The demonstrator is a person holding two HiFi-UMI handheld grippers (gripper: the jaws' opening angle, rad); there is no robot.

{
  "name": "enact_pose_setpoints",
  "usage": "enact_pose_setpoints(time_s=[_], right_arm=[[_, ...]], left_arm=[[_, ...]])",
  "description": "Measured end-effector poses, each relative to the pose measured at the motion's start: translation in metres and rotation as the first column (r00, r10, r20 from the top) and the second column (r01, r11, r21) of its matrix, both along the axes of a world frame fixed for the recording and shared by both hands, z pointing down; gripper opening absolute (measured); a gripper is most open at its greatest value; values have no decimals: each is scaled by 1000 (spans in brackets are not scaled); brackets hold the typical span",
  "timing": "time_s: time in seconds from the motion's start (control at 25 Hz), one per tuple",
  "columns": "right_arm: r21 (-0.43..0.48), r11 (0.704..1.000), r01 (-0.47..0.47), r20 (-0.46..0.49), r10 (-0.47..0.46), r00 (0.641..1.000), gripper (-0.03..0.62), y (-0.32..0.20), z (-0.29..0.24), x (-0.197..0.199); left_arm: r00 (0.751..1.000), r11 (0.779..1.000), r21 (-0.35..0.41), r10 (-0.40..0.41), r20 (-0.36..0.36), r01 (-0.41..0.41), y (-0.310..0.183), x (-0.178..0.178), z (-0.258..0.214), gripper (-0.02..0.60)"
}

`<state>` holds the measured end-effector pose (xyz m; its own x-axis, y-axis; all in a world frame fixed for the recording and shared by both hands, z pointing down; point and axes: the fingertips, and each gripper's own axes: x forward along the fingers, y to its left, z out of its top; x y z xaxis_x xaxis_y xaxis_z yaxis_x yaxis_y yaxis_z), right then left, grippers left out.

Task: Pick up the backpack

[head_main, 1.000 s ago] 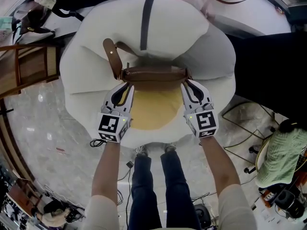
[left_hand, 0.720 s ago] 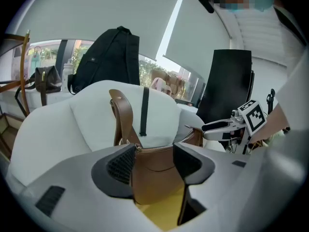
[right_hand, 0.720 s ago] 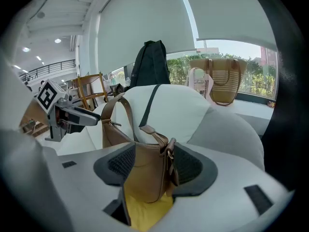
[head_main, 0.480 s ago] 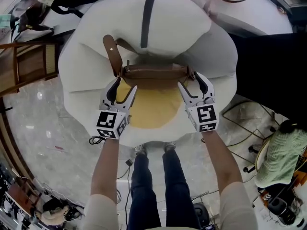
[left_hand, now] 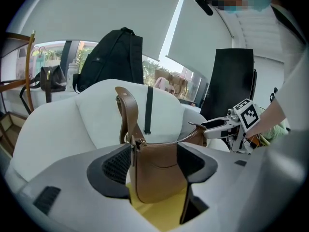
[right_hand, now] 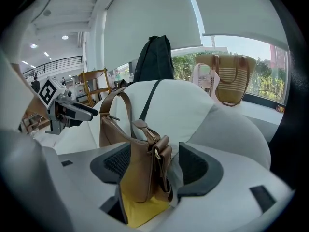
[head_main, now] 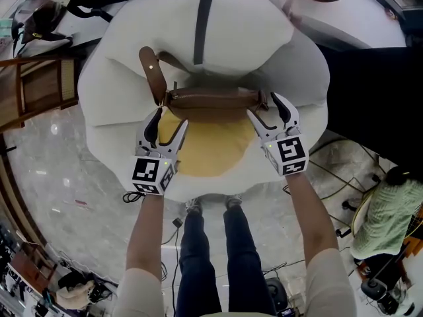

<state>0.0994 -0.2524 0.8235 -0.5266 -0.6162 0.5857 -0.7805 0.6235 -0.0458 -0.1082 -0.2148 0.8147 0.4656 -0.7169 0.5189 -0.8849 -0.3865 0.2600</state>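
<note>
A brown leather shoulder bag (head_main: 211, 101) stands upright on a yellow cushion (head_main: 211, 152) in a white armchair (head_main: 284, 51). My left gripper (head_main: 170, 119) straddles the bag's left end and my right gripper (head_main: 266, 108) straddles its right end. Both sets of jaws have just been opening and now stand wide, pads off the leather. The left gripper view shows the bag (left_hand: 157, 170) between the dark pads (left_hand: 116, 166); so does the right gripper view (right_hand: 145, 168). A black backpack (left_hand: 113, 57) hangs behind the chair back, its strap (head_main: 201, 25) lying over it.
A wooden chair (head_main: 39, 88) stands left of the armchair. A woven tote (right_hand: 229, 79) sits behind on the right. Cables (head_main: 344, 190) run over the marble floor at right. A black chair (left_hand: 231, 81) is beyond the armchair. The person's legs (head_main: 205, 256) are right against the seat front.
Both grippers were shut at the bag's ends and have opened wide. The right gripper has shifted slightly. The bag stays standing on the cushion.
</note>
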Motion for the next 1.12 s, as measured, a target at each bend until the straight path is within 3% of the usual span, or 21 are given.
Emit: enact_pose_setpoints(time_s=[0.48,0.84,1.12], right_arm=[[5,999,47,33,-47,998,307,-5,7,-10],[3,998,65,54,-65,996,311,-13,18,-11],[-15,996,82,93,-81,992,311,-19,24,-15]], left_arm=[[999,999,-31,-30,-13,30,-18,-13,22,331],[999,1000,-8,-28,-44,28,-43,-23,30,345],[997,999,-9,38,-72,-39,-55,-7,35,345]])
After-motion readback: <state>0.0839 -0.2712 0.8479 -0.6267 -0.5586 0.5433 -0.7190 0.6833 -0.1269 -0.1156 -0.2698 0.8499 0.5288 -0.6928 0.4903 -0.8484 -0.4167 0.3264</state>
